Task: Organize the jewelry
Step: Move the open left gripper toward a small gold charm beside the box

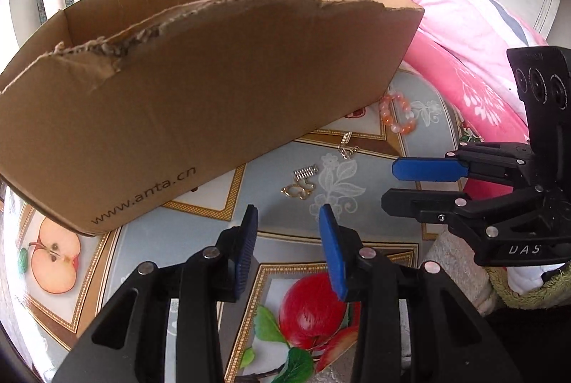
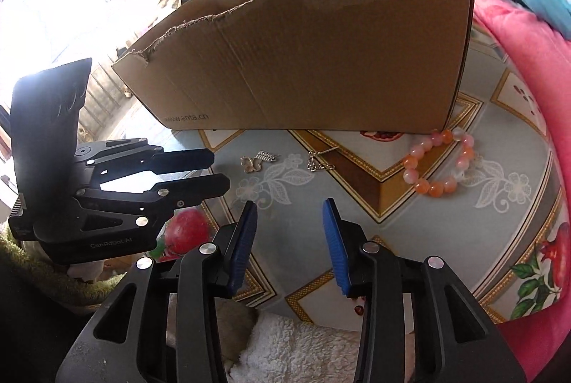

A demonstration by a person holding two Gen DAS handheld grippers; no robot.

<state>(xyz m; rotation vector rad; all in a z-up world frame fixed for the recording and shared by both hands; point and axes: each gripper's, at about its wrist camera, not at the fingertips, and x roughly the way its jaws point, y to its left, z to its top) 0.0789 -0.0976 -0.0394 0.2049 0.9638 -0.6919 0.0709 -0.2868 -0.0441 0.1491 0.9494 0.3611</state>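
Tongs, left: left tongs (image 1: 288, 215) held low over the worktop (image 1: 364, 233), blue pads apart, nothing between them; in the right wrist view they show from the side (image 2: 221, 174), fingers also parted.
Tongs, right: right tongs (image 2: 289, 215) likewise spread with an empty gap; from the left wrist view they reach in from the right (image 1: 387, 181), one blue pad above one black finger, separated.
Butterfly charm: gold butterfly charm (image 1: 299, 191) lies flat on the cloth just ahead of the left tongs, slightly left of their right pad; ahead and left of the right tongs (image 2: 251, 164).
Silver clip: small ribbed silver clip (image 1: 306, 171) sits just beyond the butterfly, near it or touching, I cannot tell which (image 2: 266, 155).
Chain: thin chain (image 1: 347, 147) lies farther out from the left tongs, near the foot of the box; almost straight ahead of the right tongs (image 2: 318, 161).
Bead bracelet: orange and pink bead bracelet (image 1: 397, 113) lies in a ring ahead and right of both tongs, close to the box's right corner (image 2: 440, 165).
Box: open cardboard box (image 1: 214, 97) with a torn front rim stands behind all the jewelry (image 2: 321, 61), printed with a web address low on its front wall.
Worktop cover: fruit-patterned cloth, red apple print under the left tongs.
Bedding: pink quilt (image 1: 460, 26) beyond the right edge of the worktop.
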